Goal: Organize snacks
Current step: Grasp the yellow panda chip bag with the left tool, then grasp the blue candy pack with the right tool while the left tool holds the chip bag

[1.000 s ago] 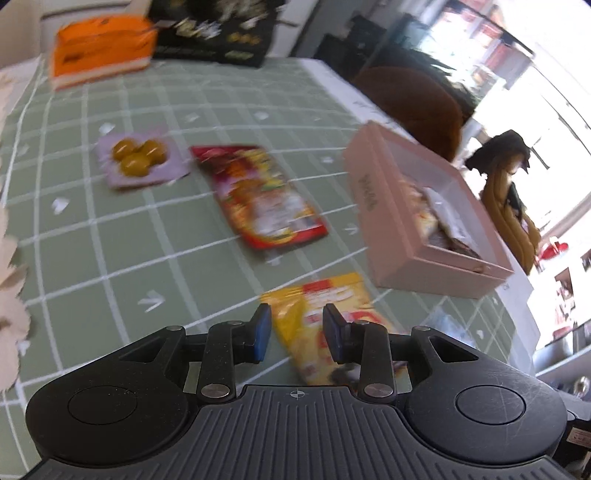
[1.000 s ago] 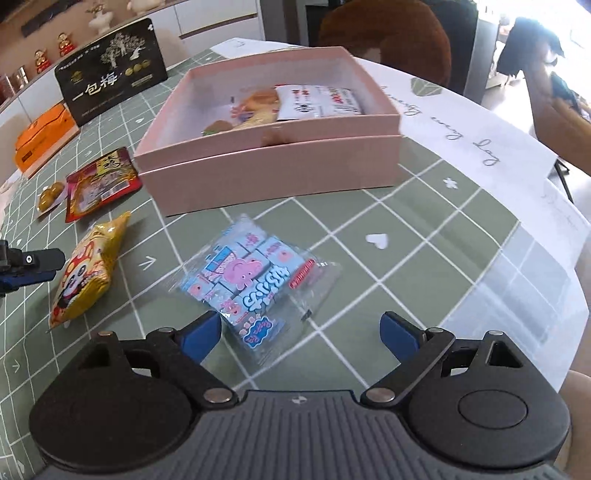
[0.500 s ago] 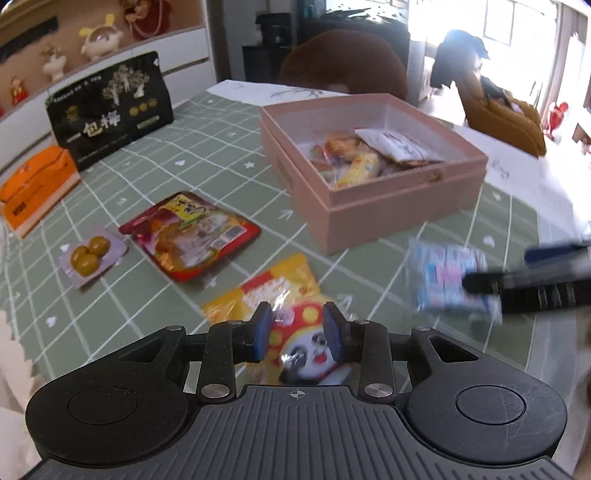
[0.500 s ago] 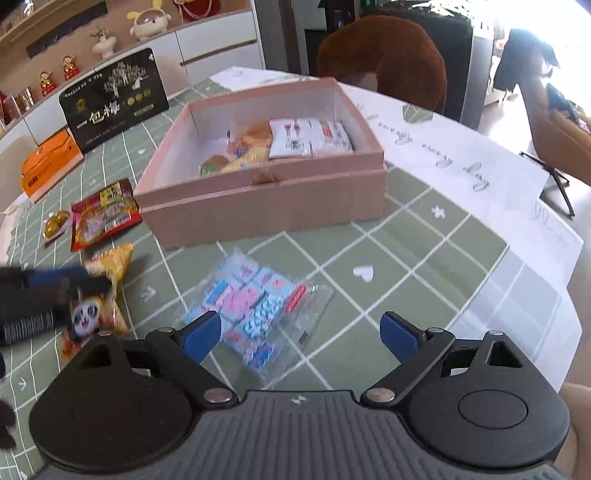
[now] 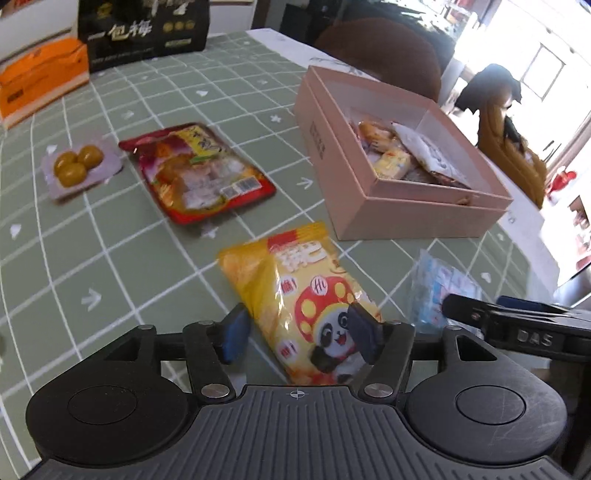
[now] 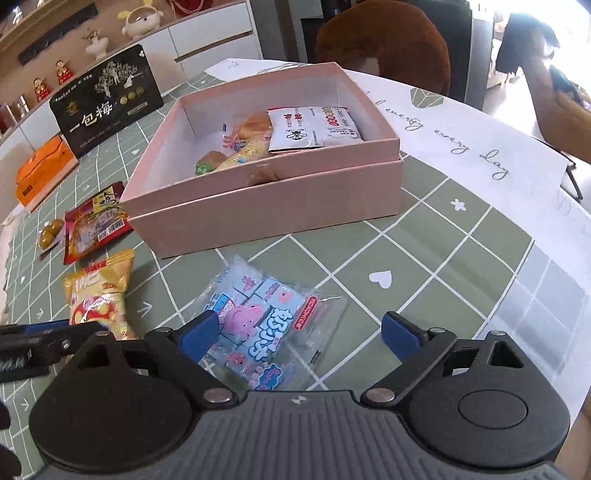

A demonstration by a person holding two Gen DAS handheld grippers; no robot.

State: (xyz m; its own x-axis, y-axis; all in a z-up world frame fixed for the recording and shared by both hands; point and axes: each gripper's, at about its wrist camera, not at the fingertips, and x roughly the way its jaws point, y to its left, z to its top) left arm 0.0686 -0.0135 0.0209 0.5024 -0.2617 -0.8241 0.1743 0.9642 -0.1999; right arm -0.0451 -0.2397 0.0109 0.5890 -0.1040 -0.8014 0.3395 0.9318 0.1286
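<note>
A pink box (image 5: 369,206) (image 6: 266,218) holds several snack packs. A yellow panda snack bag (image 5: 299,295) (image 6: 99,295) lies on the green checked cloth. My left gripper (image 5: 297,334) is open, its fingers on either side of the bag's near end. A clear bag of blue pig-print candies (image 6: 258,325) (image 5: 439,291) lies in front of the box. My right gripper (image 6: 299,336) is open wide, just over that bag's near end. A red snack pack (image 5: 199,173) (image 6: 92,225) and a small packet of three yellow-brown balls (image 5: 77,166) (image 6: 50,232) lie to the left.
A black gift box with gold print (image 5: 144,33) (image 6: 107,99) and an orange box (image 5: 40,81) (image 6: 40,170) stand at the table's far side. A brown chair (image 6: 384,40) is behind the pink box. White lettered paper (image 6: 461,140) covers the table's right part.
My left gripper's fingers have opened from nearly together to either side of the yellow bag and it moved closer. My right gripper moved down towards the candy bag, still open wide.
</note>
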